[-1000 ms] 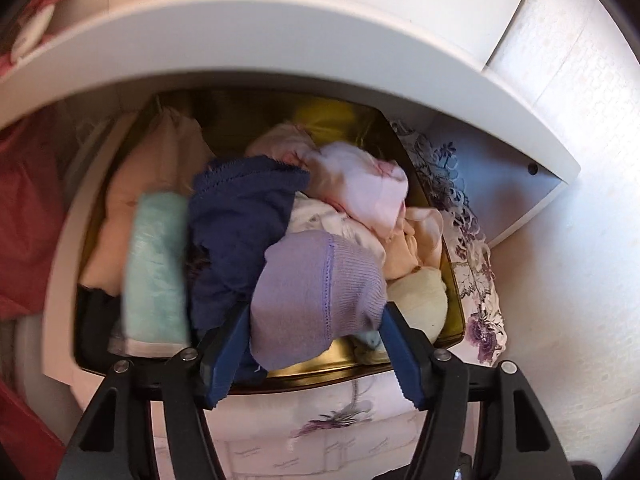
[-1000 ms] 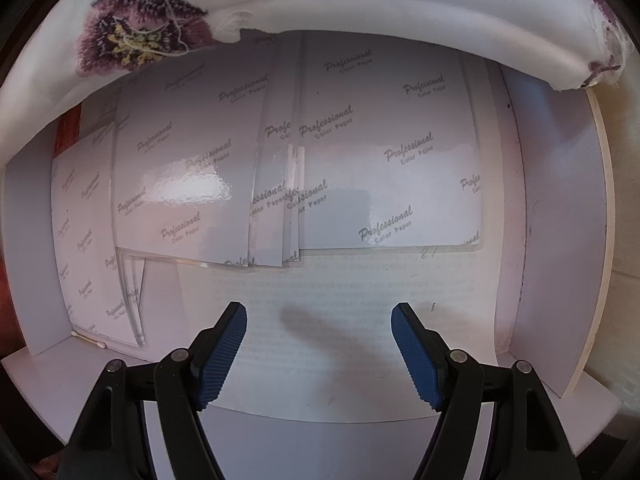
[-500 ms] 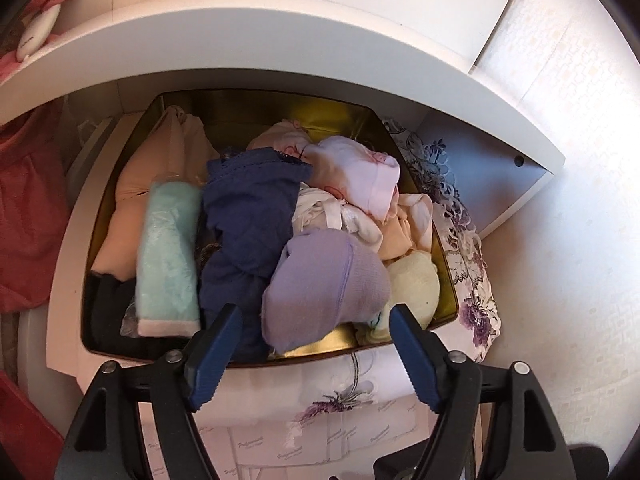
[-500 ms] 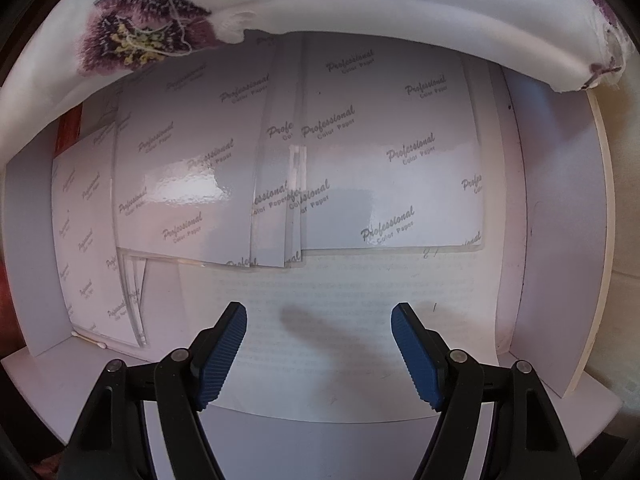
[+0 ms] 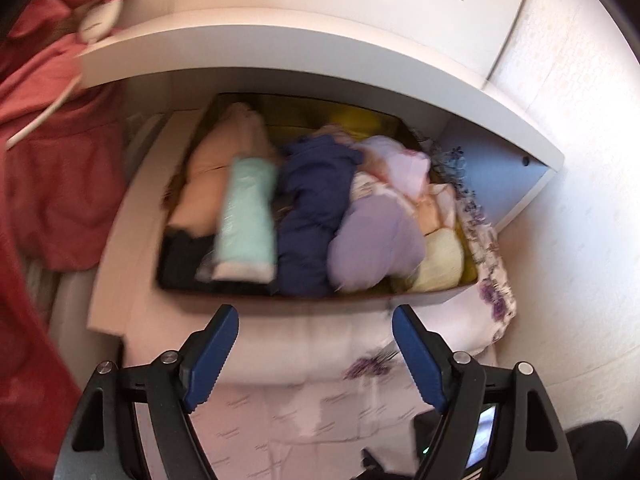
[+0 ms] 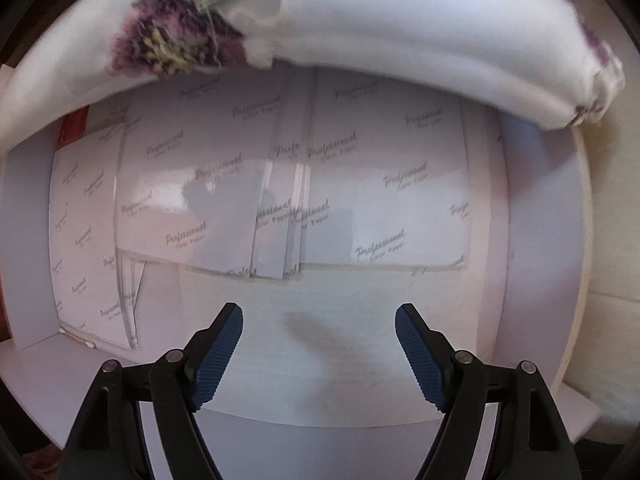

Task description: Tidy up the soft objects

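In the left wrist view a dark box with a gold inside [image 5: 192, 284] sits on a shelf under a white board. It is packed with soft items: a lilac knit piece [image 5: 376, 244], a navy cloth [image 5: 316, 208], a mint roll [image 5: 248, 220], a peach bundle [image 5: 216, 168], pink pieces [image 5: 400, 160] and a cream piece [image 5: 444, 260]. My left gripper [image 5: 316, 344] is open and empty, just in front of the box. My right gripper [image 6: 320, 344] is open and empty, facing the lower shelf.
A white floral cloth [image 5: 488, 276] lies under the box and hangs over the shelf edge [image 6: 360, 20]. Glossy printed paper sheets [image 6: 380, 184] lean at the back of the lower shelf. Red fabric [image 5: 52, 176] hangs at the left. A white wall [image 5: 580, 200] stands right.
My left gripper opened, let go of the lilac knit piece into the box and pulled back and up. The right gripper shifted slightly closer to the lower shelf.
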`<control>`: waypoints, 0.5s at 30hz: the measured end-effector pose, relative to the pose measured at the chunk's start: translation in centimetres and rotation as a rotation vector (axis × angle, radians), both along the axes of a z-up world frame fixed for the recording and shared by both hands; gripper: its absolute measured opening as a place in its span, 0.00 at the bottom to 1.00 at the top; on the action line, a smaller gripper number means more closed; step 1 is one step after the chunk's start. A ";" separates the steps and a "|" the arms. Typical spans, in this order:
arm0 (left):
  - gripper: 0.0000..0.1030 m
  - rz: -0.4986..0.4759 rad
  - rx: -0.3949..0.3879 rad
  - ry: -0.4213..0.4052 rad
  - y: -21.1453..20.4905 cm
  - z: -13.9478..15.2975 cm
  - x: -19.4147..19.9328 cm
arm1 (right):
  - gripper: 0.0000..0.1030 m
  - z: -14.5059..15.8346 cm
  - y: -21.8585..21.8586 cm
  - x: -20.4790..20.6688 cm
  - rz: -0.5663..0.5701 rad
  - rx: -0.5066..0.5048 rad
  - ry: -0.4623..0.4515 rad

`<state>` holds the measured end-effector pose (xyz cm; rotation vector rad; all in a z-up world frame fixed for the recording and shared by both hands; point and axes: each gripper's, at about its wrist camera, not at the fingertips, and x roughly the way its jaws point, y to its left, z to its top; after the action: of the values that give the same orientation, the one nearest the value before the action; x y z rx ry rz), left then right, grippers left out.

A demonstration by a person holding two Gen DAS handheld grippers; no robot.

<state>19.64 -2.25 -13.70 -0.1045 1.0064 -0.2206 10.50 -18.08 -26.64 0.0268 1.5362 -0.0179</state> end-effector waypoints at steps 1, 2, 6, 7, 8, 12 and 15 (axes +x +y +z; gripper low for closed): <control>0.78 0.013 0.012 0.002 0.5 -0.1 -0.5 | 0.79 0.3 0.1 0.1 0.003 -0.010 -0.017; 0.78 0.027 0.028 0.006 0.9 -0.2 -1.0 | 0.80 0.7 0.1 0.1 0.004 -0.017 -0.030; 0.78 0.086 0.095 0.041 2.9 -1.0 -2.6 | 0.80 1.5 0.2 0.1 -0.001 -0.021 -0.053; 0.78 0.099 0.091 0.047 3.4 -1.1 -3.1 | 0.80 1.8 0.4 0.0 0.004 -0.027 -0.062; 0.78 0.109 0.087 0.052 3.8 -1.1 -3.5 | 0.80 2.1 0.5 -0.1 0.008 -0.032 -0.073; 0.78 0.114 0.089 0.033 4.4 -0.5 -5.1 | 0.80 3.9 1.0 -0.4 0.010 -0.043 -0.127; 0.78 0.117 0.079 0.014 4.7 0.2 -6.0 | 0.80 5.7 1.0 -0.5 0.003 -0.042 -0.176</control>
<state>13.68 2.41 -13.46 -0.0925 1.0182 -0.0733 10.04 -17.11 -20.96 -0.0074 1.3594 -0.0446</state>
